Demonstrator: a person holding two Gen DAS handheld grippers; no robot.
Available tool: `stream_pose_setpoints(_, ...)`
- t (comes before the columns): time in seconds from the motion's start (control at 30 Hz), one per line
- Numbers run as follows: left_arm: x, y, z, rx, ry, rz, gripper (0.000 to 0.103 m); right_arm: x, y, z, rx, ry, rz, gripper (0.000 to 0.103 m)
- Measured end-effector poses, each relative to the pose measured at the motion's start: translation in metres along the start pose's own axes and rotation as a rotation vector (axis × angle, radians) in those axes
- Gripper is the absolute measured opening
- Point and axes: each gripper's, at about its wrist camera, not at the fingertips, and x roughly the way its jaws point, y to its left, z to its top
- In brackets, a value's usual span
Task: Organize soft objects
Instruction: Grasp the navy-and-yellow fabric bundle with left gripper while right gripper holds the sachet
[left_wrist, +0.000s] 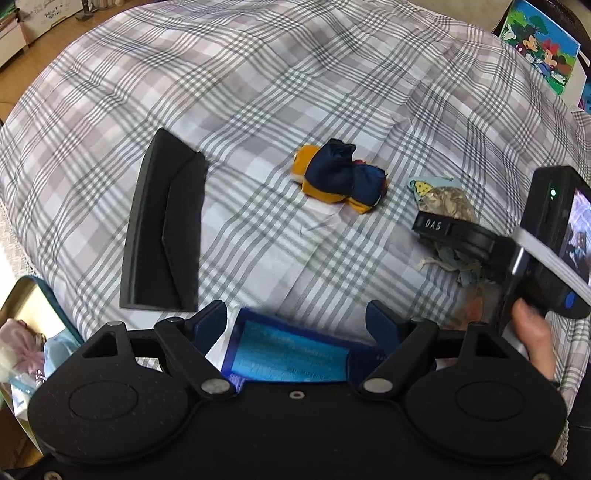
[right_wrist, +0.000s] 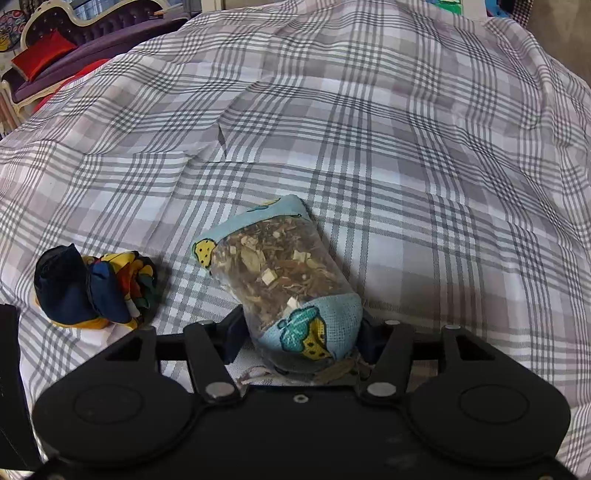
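The left gripper (left_wrist: 295, 319) holds a blue rectangular item (left_wrist: 291, 356) between its blue-padded fingers (left_wrist: 208, 325); whether the pads press on it cannot be told from the left wrist view. The right gripper (right_wrist: 295, 332) has a sachet (right_wrist: 280, 284) of dried plant matter, with a clear middle and pale blue printed cloth ends, lying between its fingers. No clear gap shows on either side, so its state cannot be told. A hand (left_wrist: 533, 339) grips the handle of the right gripper.

All items lie on a bed covered by a grey-and-white checked sheet (right_wrist: 406, 166). Just beside the sachet, toward the left side of the bed, lies a bundle of navy, yellow and red cloth (left_wrist: 338, 177), apart from the sachet. Further toward the left edge lies a black envelope-shaped pouch (left_wrist: 166, 229), flat on the sheet, well apart from the bundle.

At the far right corner a cartoon picture (left_wrist: 541, 48) stands.
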Motion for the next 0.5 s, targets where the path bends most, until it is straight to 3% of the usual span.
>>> stream_pose_setpoints(0.17, 0.005, -0.001, 0.006, -0.02, 0.007, -0.012, 0.079, 0.002, -0.001, 0.0, -0.005, 0.0, 0.029, 0.075)
stream_pose_setpoints(0.3, 0.004, 0.0, 0.009, -0.022, -0.004, 0.0, 0.08, 0.0, -0.001, -0.002, 0.003, -0.01, 0.039, 0.077)
stream_pose_setpoints(0.37, 0.002, 0.002, 0.012, -0.023, -0.023, 0.017, 0.091, 0.0, 0.0, -0.002, 0.004, -0.015, 0.037, 0.078)
stream_pose_setpoints(0.5, -0.003, 0.011, 0.024, -0.046, -0.067, 0.061, 0.091, 0.0, 0.0, -0.002, -0.001, -0.02, 0.031, 0.08)
